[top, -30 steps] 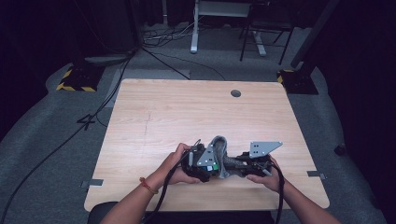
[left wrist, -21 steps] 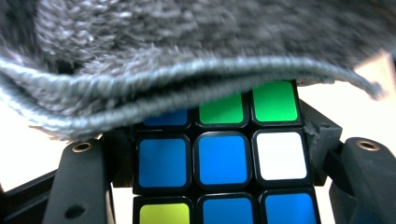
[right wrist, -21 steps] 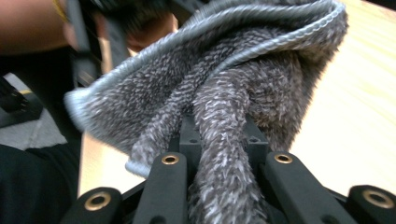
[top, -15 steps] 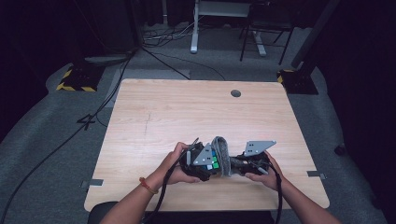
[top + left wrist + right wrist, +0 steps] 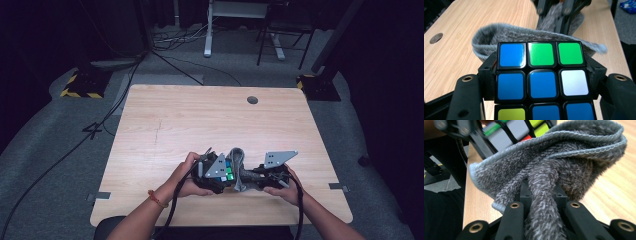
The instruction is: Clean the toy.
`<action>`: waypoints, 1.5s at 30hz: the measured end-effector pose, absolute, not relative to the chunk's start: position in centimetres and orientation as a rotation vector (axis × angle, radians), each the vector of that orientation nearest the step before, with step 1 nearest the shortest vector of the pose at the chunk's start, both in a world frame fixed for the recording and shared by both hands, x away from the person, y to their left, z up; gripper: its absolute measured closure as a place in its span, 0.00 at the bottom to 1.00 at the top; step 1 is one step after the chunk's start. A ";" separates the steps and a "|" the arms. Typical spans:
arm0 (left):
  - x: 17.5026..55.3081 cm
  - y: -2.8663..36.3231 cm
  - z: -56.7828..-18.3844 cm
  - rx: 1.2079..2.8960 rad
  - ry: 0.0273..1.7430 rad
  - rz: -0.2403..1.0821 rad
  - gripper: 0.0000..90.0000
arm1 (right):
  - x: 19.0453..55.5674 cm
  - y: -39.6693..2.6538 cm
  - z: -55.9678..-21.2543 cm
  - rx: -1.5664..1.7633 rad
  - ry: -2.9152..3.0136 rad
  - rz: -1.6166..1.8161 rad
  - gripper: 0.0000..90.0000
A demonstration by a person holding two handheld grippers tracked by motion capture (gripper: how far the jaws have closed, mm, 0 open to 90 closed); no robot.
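Note:
A scrambled Rubik's cube [image 5: 541, 82], showing blue, green, white and yellow stickers, is clamped between the jaws of my left gripper [image 5: 541, 72]. In the high view the cube [image 5: 228, 172] sits near the table's front edge, right of the left gripper [image 5: 212, 174]. A grey fluffy cloth [image 5: 554, 167] lies draped against the cube's far side. My right gripper [image 5: 541, 192] is shut on a bunched fold of it. From above, the cloth [image 5: 240, 167] bridges the cube and the right gripper [image 5: 262, 176]. Both hands hold the grippers just above the tabletop.
The light wooden table [image 5: 200, 120] stretches away behind the hands, with a round cable hole [image 5: 252, 100] near its far edge. Cables [image 5: 65, 155] run across the grey floor at the left. Desk and chair legs [image 5: 270, 45] stand beyond the table.

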State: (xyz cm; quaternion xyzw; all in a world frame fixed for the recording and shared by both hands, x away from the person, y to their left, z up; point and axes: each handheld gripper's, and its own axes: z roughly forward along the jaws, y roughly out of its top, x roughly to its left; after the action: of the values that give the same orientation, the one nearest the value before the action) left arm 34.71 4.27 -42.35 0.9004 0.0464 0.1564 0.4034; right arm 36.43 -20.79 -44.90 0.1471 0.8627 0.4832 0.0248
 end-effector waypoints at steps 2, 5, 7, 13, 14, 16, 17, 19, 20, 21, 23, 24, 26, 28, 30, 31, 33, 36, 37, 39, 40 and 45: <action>34.7 4.1 -42.5 2.291 0.117 0.394 0.37 | 36.1 -20.8 -44.5 0.426 2.653 1.501 0.85; 34.7 3.9 -42.6 2.306 0.116 0.406 0.37 | 35.6 -20.7 -44.0 0.391 2.628 1.498 0.85; 34.7 3.8 -42.6 2.306 0.114 0.404 0.37 | 35.4 -20.7 -43.7 0.382 2.612 1.509 0.85; 34.5 3.2 -43.3 2.354 0.094 0.418 0.37 | 35.1 -21.1 -42.7 0.358 2.549 1.590 0.85; 34.4 3.1 -43.3 2.343 0.095 0.406 0.37 | 35.1 -21.1 -42.6 0.353 2.544 1.585 0.85; 34.4 3.1 -43.1 2.325 0.089 0.398 0.37 | 35.0 -20.9 -42.6 0.356 2.543 1.535 0.85; 34.3 3.2 -43.0 2.319 0.090 0.398 0.37 | 35.0 -20.8 -42.8 0.362 2.543 1.503 0.85; 34.2 3.3 -42.8 2.310 0.089 0.392 0.37 | 35.3 -20.7 -43.3 0.381 2.553 1.458 0.85; 34.2 3.3 -42.8 2.301 0.092 0.398 0.37 | 35.5 -20.7 -43.5 0.392 2.557 1.434 0.85; 34.2 3.5 -42.6 2.290 0.084 0.395 0.37 | 35.7 -20.6 -43.8 0.402 2.565 1.409 0.85; 34.2 3.6 -42.4 2.271 0.089 0.390 0.37 | 36.1 -20.6 -44.4 0.431 2.597 1.385 0.85; 34.1 3.8 -42.3 2.252 0.092 0.387 0.37 | 36.3 -20.6 -44.7 0.441 2.614 1.365 0.85; 34.1 4.0 -41.9 2.224 0.085 0.377 0.37 | 36.6 -20.6 -45.2 0.463 2.644 1.348 0.85; 33.9 4.2 -41.6 2.189 0.077 0.385 0.37 | 37.0 -20.5 -45.7 0.487 2.689 1.338 0.85; 33.9 4.2 -41.3 2.174 0.071 0.365 0.37 | 37.1 -20.4 -46.2 0.494 2.723 1.377 0.85; 33.9 4.2 -41.3 2.178 0.064 0.393 0.37 | 37.1 -20.5 -46.2 0.491 2.734 1.415 0.85; 33.9 4.2 -41.4 2.169 0.071 0.398 0.37 | 37.0 -20.6 -45.8 0.470 2.711 1.483 0.85; 34.3 4.6 -41.4 2.156 0.088 0.364 0.37 | 36.7 -21.0 -45.3 0.452 2.686 1.528 0.85; 34.4 4.7 -41.5 2.162 0.090 0.366 0.37 | 36.7 -21.2 -45.1 0.448 2.679 1.545 0.85; 34.4 4.8 -41.7 2.181 0.103 0.382 0.36 | 36.7 -21.6 -44.8 0.446 2.657 1.585 0.85; 34.4 4.7 -41.8 2.203 0.103 0.405 0.36 | 36.7 -21.8 -44.6 0.451 2.643 1.628 0.85; 34.0 3.8 -42.7 2.257 0.086 0.449 0.37 | 36.1 -21.6 -43.8 0.392 2.625 1.653 0.85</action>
State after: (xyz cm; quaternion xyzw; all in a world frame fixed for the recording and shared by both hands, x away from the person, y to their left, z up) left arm 34.04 3.78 -42.66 0.8951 0.0343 0.1780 0.4074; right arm 36.09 -21.63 -43.76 0.1252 0.8394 0.5288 0.0074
